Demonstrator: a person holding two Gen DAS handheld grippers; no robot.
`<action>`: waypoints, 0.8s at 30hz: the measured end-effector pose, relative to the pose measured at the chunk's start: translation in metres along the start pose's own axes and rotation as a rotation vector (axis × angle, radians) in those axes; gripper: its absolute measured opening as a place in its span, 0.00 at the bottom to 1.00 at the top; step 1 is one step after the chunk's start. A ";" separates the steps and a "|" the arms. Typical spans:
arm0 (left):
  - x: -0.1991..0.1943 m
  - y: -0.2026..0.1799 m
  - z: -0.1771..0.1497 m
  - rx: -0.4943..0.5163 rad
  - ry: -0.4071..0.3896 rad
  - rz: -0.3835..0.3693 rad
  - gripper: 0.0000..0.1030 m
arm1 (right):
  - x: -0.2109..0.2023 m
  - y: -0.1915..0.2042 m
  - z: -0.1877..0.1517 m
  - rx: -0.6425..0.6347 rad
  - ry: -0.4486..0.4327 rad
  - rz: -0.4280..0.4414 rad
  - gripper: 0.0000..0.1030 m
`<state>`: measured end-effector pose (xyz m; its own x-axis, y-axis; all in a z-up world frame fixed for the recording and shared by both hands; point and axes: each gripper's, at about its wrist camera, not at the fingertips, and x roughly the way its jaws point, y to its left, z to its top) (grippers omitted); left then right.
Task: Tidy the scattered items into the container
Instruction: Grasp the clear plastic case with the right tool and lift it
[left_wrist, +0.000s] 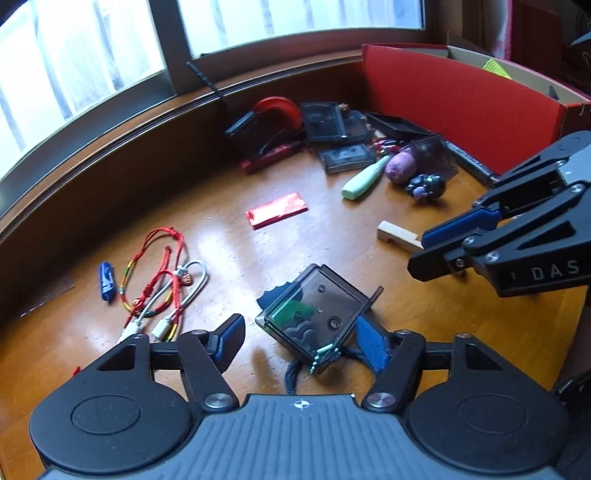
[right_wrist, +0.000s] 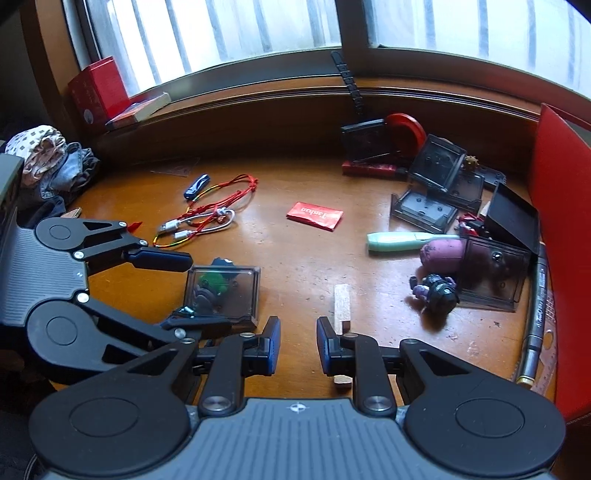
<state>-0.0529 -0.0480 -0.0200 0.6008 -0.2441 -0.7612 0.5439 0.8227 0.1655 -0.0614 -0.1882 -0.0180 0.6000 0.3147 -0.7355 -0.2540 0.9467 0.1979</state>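
Note:
A smoky clear plastic case (left_wrist: 314, 310) with green bits inside lies tilted on the wooden table (left_wrist: 229, 243). My left gripper (left_wrist: 300, 341) is open around it; the right finger touches a corner and the left finger stands apart. The right wrist view shows the same case (right_wrist: 225, 291) inside the left gripper (right_wrist: 207, 295). My right gripper (right_wrist: 299, 343) is narrowly open with nothing between its pads. A small wooden block (right_wrist: 341, 302) lies just beside and under its right finger. The red box (left_wrist: 461, 96), open at the top, stands at the right.
Red cords with a white cable (left_wrist: 159, 291), a blue clip (left_wrist: 107, 280), a red foil packet (left_wrist: 277, 214), a mint tool (left_wrist: 364, 179), a purple lump (left_wrist: 400, 166) and a dark figurine (left_wrist: 424, 186) lie scattered. More dark cases (left_wrist: 332, 125) pile by the window. Clothes (right_wrist: 51, 162) sit far left.

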 end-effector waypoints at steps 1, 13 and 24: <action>0.000 0.000 0.000 0.001 -0.001 0.007 0.58 | 0.001 0.001 0.000 -0.002 0.002 0.005 0.23; -0.005 0.006 -0.008 -0.027 0.003 -0.003 0.55 | 0.018 0.002 0.025 -0.022 0.011 0.194 0.29; -0.006 0.013 -0.018 -0.029 -0.025 -0.040 0.42 | 0.073 -0.005 0.053 -0.010 0.115 0.388 0.48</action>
<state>-0.0593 -0.0265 -0.0246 0.5930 -0.2897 -0.7512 0.5510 0.8264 0.1163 0.0238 -0.1663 -0.0384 0.3691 0.6387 -0.6751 -0.4529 0.7579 0.4695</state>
